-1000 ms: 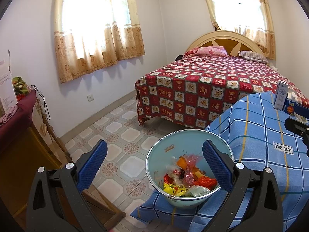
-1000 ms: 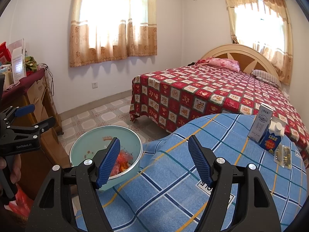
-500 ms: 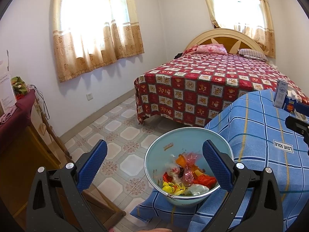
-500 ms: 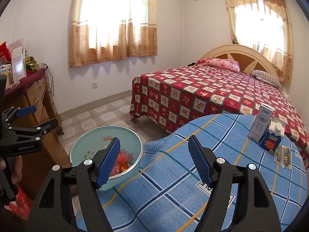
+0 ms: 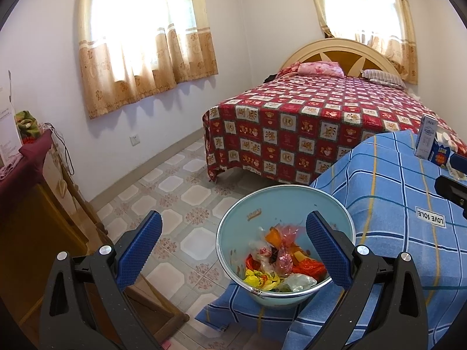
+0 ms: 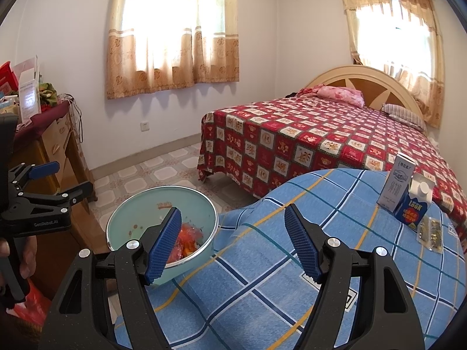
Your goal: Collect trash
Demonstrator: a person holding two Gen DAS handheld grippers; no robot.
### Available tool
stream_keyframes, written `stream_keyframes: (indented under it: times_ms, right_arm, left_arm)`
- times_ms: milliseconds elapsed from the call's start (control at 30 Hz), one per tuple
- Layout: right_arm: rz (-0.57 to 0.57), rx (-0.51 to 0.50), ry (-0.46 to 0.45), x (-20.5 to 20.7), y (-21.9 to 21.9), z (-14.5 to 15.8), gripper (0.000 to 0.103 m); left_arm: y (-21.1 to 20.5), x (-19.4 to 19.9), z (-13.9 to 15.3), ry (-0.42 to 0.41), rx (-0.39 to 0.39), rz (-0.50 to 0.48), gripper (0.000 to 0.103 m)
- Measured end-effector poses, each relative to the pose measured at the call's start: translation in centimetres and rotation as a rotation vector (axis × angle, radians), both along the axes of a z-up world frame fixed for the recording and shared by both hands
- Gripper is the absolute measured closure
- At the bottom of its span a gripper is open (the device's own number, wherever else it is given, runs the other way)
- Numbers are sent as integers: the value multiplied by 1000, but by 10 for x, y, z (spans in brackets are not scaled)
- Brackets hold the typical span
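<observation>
Clearly, neither gripper held anything: the right gripper [image 6: 232,240] had its jaws spread and widening further, with only blue checked cloth [image 6: 262,262] showing between them, and the left gripper [image 5: 233,248] stood with its jaws wide, the space between them bare over the floor and the near edge of the bowl [image 5: 233,224]. That pale green bowl sat on the left edge of the tabletop, partly overhanging the draped cloth, and it already carried a heap of trash [image 5: 280,265]: crumpled wrappers and plastic bags in red, yellow, orange and clear film. So a good part of the collecting looked done. Left on the tabletop, well apart from the bowl at the far right, were a tall grey carton [image 6: 395,186], a blue carton [image 6: 416,207] touching it, and a small clear packet [image 6: 429,232] lying flat just beside them. Whether the cartons counted as trash could not be told. If they did, those three pieces remained, and the right gripper was the nearer one to them.
</observation>
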State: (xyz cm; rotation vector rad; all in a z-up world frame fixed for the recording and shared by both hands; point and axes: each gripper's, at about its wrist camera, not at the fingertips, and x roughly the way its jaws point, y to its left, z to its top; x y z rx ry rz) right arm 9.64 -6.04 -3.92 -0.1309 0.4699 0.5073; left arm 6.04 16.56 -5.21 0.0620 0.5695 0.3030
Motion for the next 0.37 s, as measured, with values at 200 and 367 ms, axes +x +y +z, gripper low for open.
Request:
stream_keyframes:
  times_ms: [200, 367]
  right_arm:
    - [-18, -4, -9, 4, -8, 2, 26]
    - [-94, -35, -8, 14, -41, -4, 23]
  left_arm:
    - [-4, -1, 1, 2, 3, -14, 6]
    - [-4, -1, 3, -2, 9, -21, 6]
